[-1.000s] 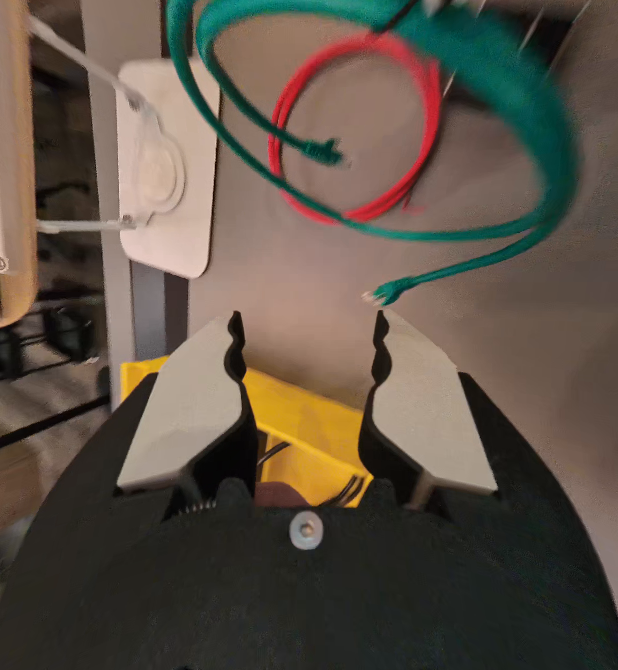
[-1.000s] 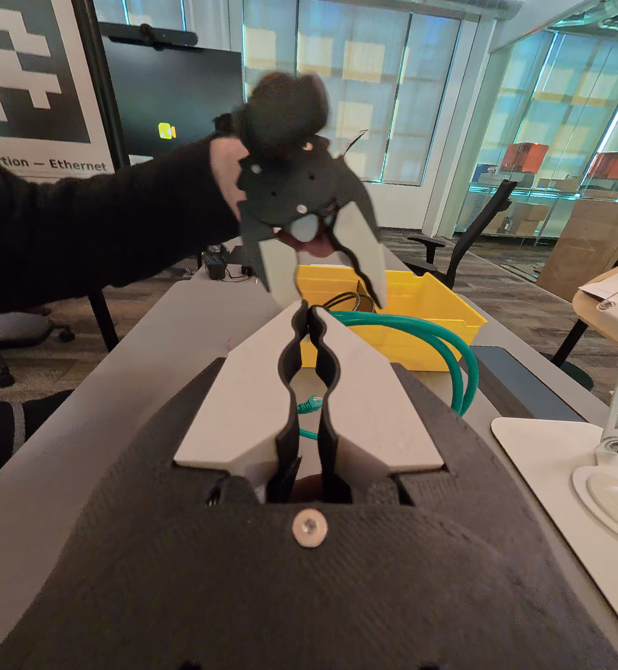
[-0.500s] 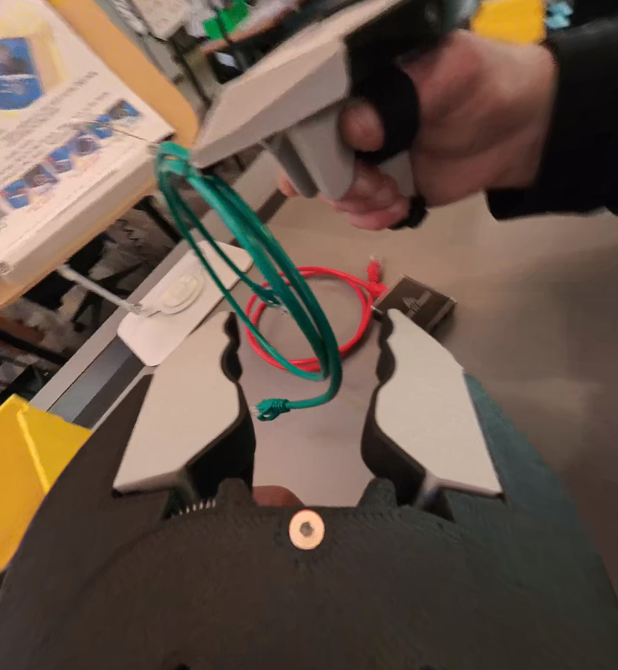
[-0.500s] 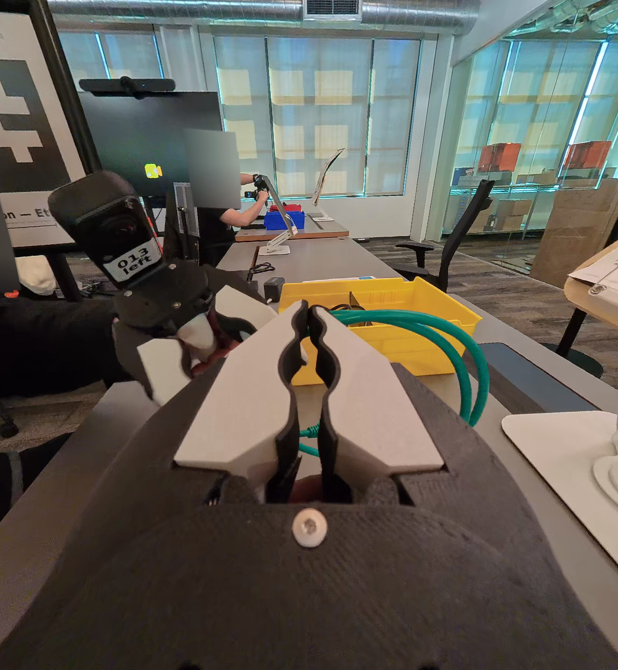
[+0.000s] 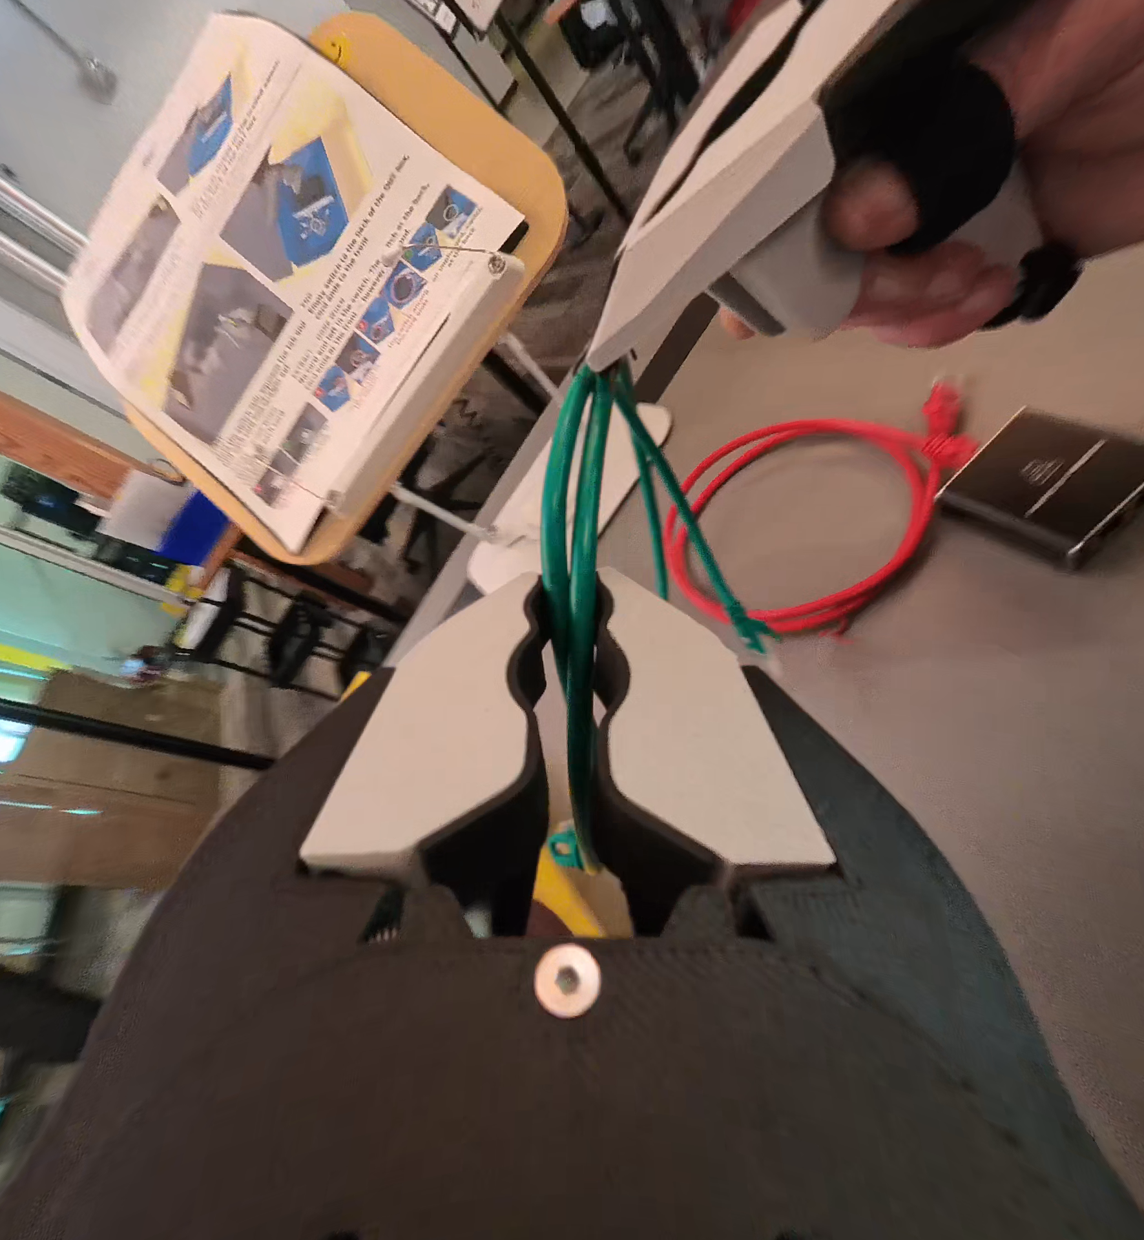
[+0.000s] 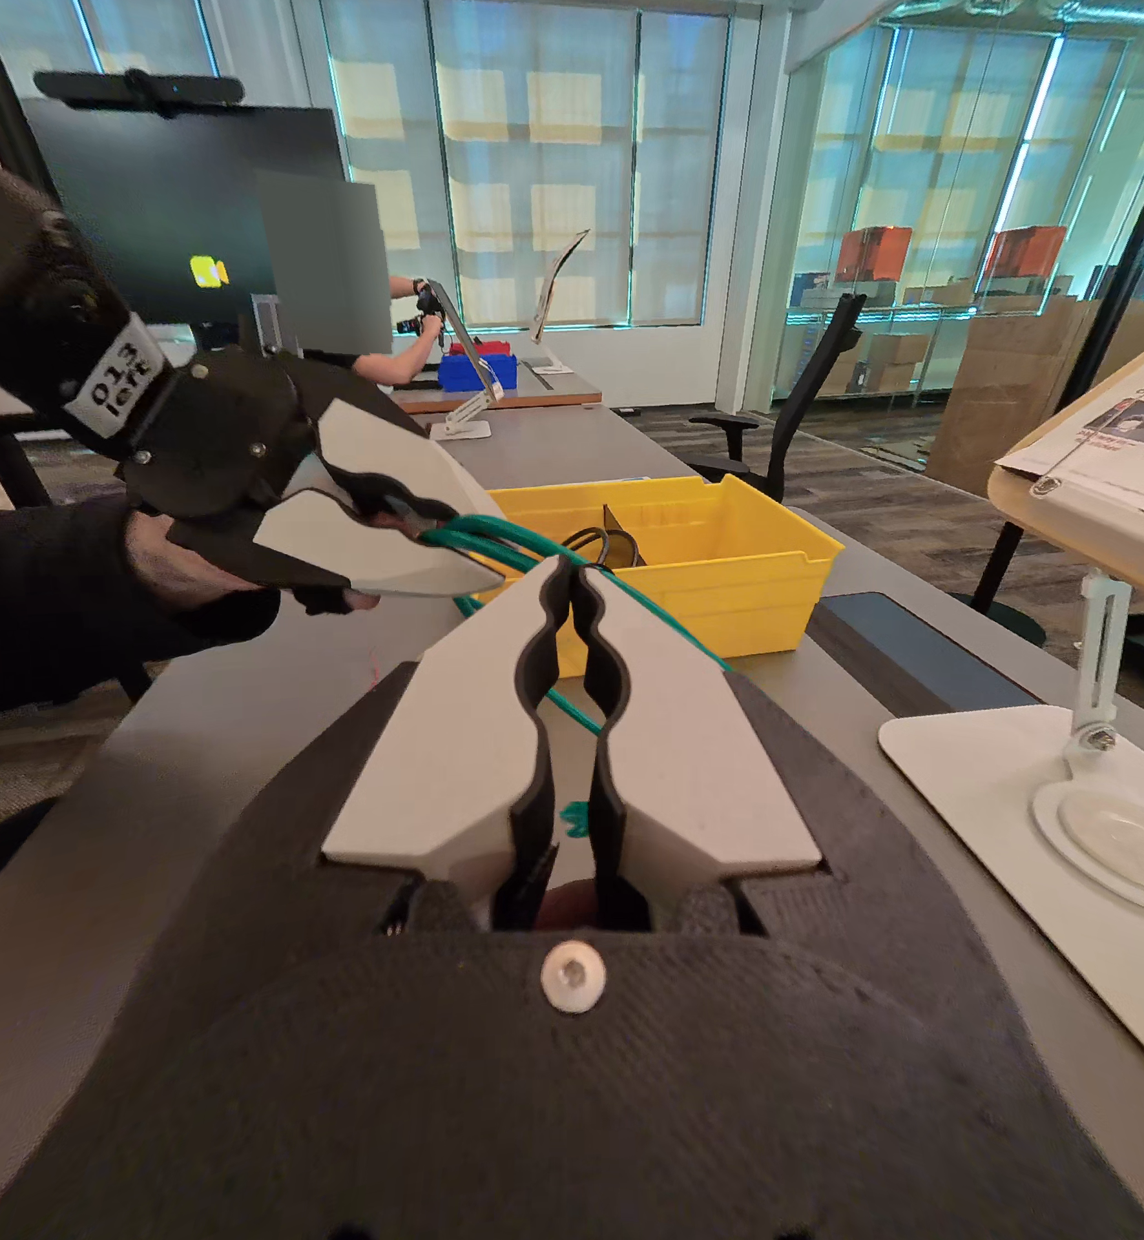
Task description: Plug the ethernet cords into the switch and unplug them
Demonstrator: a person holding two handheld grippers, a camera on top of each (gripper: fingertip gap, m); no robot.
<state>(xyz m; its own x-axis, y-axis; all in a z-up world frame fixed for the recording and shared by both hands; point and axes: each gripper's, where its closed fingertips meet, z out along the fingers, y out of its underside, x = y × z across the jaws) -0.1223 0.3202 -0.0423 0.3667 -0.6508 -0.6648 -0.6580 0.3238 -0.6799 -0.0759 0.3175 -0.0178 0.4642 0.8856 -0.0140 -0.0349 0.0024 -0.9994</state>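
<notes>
Though lifted clear of the table [image 5: 958,771], nowhere near plugged in: green ethernet cord [image 5: 572,510] hanging as a bundle of thin, glossy loops, strung between the two tools. Pinched at the top by the right gripper [image 6: 572,577], fingers pressed together on the strands so that almost no gap shows at the tips. Pinched lower down by the left gripper [image 5: 572,590] as well, fingers closed in on two strands running through their wavy inner edges. One green plug [image 5: 750,631] dangling free off to the side, clip end down, just above the tabletop; a second glimpsed deep between the left fingers, near the palm. Judged from this: early in the job, with the cord being sorted out rather than aimed at a port, and both plugging and unplugging left to do. Farther out on the table, a red cord [image 5: 804,523] coiled flat, its plugs just beside the dark, flat switch [image 5: 1059,496]; cannot tell whether either is seated. Beyond that, a yellow bin [image 6: 817,550] and a tilted document stand [image 5: 300,268].
</notes>
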